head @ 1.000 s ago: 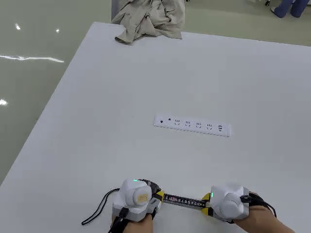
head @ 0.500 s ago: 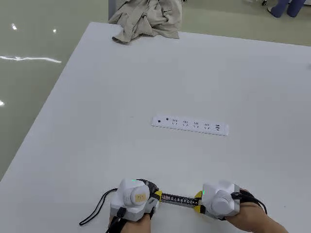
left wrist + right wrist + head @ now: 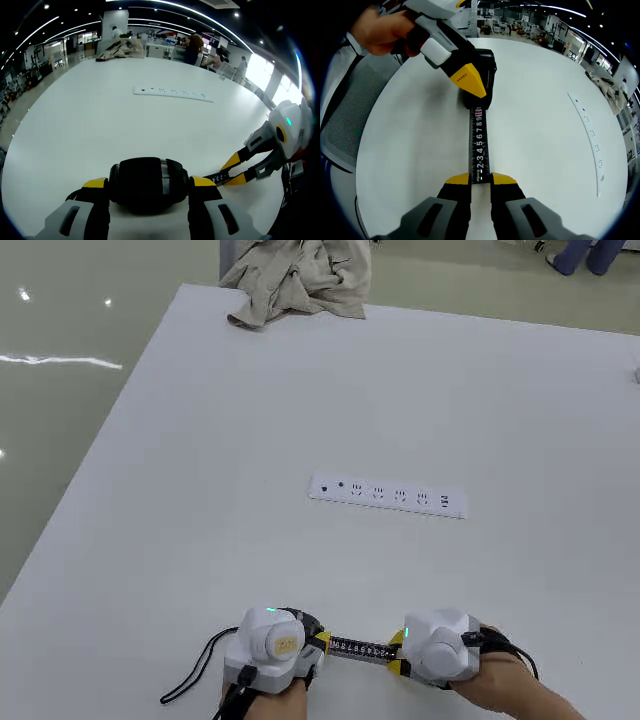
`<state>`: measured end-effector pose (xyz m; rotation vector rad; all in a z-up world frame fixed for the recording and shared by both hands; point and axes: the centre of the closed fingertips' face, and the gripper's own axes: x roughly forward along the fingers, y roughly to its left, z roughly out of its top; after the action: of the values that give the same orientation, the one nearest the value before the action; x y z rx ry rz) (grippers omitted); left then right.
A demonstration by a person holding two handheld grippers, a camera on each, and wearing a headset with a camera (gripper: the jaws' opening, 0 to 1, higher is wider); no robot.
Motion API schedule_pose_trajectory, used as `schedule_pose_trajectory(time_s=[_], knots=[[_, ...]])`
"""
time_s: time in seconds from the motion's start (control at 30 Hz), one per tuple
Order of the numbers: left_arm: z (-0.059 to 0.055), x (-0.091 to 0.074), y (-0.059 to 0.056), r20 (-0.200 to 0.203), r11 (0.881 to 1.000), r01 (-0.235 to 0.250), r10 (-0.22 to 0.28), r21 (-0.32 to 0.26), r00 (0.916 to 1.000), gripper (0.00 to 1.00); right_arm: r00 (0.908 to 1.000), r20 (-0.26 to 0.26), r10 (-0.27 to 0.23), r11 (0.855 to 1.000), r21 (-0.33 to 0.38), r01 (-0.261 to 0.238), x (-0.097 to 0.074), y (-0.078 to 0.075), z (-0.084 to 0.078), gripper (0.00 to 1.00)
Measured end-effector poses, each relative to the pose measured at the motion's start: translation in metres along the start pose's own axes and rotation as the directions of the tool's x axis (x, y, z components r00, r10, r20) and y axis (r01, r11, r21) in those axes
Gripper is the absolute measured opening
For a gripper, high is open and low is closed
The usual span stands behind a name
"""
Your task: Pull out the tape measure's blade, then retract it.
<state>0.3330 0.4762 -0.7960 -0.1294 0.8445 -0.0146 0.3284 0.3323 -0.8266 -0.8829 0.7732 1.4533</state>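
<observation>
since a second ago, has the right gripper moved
Yes. The right gripper has slid left toward the left gripper: it was under the right end of the power strip, now nearer its middle, and less blade shows between them.

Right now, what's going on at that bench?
A person is working a tape measure with two handheld grippers on the white table. The left gripper is clamped on the black tape measure, and the right gripper pinches the end of the blade. A short stretch of blade is out between them. A power strip and a crumpled cloth lie farther back.
</observation>
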Motion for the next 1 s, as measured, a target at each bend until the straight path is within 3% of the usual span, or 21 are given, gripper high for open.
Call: schedule_pose_trajectory(time_s=[1.0], knots=[[0.000,0.000,0.000,-0.007,1.000,0.001,-0.001,0.004,1.0000,0.60,0.9999,0.014,0.000,1.000,-0.018,0.001,0.013,0.001,0.024,0.13]])
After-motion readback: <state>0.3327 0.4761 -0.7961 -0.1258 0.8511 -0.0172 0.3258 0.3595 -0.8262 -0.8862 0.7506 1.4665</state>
